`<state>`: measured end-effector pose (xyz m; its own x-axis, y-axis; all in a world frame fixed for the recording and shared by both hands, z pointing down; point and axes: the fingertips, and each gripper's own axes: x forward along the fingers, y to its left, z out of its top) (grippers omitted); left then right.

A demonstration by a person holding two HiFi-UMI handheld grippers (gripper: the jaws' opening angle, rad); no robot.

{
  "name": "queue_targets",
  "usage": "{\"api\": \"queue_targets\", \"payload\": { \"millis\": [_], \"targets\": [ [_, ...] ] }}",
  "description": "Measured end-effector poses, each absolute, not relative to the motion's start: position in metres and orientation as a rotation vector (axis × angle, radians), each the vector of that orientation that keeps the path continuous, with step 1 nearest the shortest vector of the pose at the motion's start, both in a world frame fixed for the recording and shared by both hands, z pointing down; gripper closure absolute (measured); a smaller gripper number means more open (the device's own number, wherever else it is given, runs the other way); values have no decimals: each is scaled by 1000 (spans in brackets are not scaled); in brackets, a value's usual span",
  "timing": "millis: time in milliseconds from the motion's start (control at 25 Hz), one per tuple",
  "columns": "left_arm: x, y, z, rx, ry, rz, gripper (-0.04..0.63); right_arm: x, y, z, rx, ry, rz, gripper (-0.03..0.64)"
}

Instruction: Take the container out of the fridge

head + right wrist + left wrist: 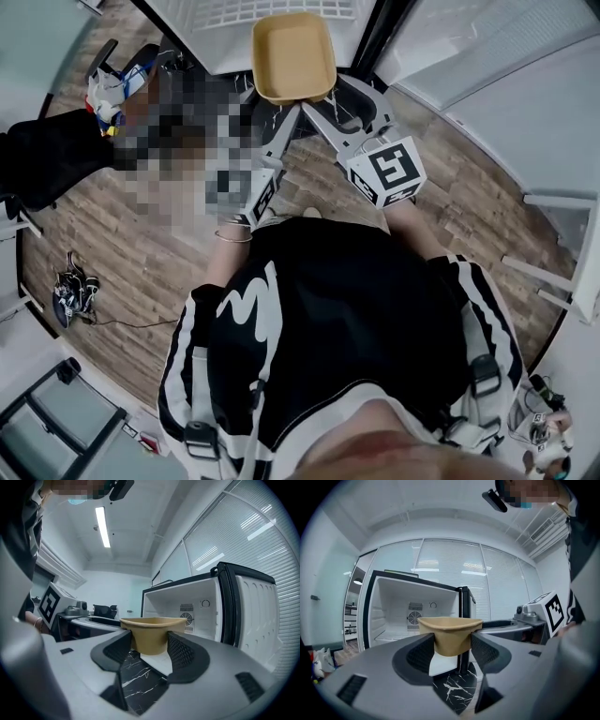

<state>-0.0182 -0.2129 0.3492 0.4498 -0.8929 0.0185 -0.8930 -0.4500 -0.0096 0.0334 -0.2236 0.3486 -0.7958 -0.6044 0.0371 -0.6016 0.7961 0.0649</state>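
Left gripper (pixel 451 651) and right gripper (pixel 149 649) each clamp a container (pixel 293 54) end by the fridge (pixel 401 606); best drawn back level, in step.

Tan container (pixel 292 56) (empty, upright) hangs level outside the open fridge (pixel 403 606).

The person wears a black top (pixel 328 319) with white jagged stripes down the sleeves, pale harness straps (pixel 483 375) with dark buckles, and a thin bracelet (pixel 232 237). The left tongs (pixel 451 651) and right tongs (pixel 151 648) are matte grey with dark textured pads (pixel 423 654). Each carries a white marker cube (pixel 387 172) printed with black squares.
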Motion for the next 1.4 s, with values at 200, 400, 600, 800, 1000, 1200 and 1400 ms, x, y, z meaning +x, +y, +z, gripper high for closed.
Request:
{"api": "queue_targets", "payload": {
  "millis": [200,400,600,800,1000,1200,1400],
  "targets": [
    [-18,-206,346,2687,-1644,33,345,34,-217,346,990,-2936,-73,368],
    [-26,-189,346,2685,-1654,30,345,26,-200,348,974,-2955,-65,368],
    [-35,-158,346,2705,-1641,25,345,17,-169,346,996,-2957,-74,368],
    [-38,-126,339,2734,-1610,3,345,16,-134,339,1050,-2938,-97,368],
    [-37,-90,335,2760,-1558,-6,345,17,-97,336,1096,-2922,-83,368],
    [-46,-60,335,2774,-1526,4,345,8,-66,335,1130,-2911,-70,368],
    [-53,-33,334,2796,-1495,12,345,1,-38,335,1163,-2904,-70,368]
  ]
}}
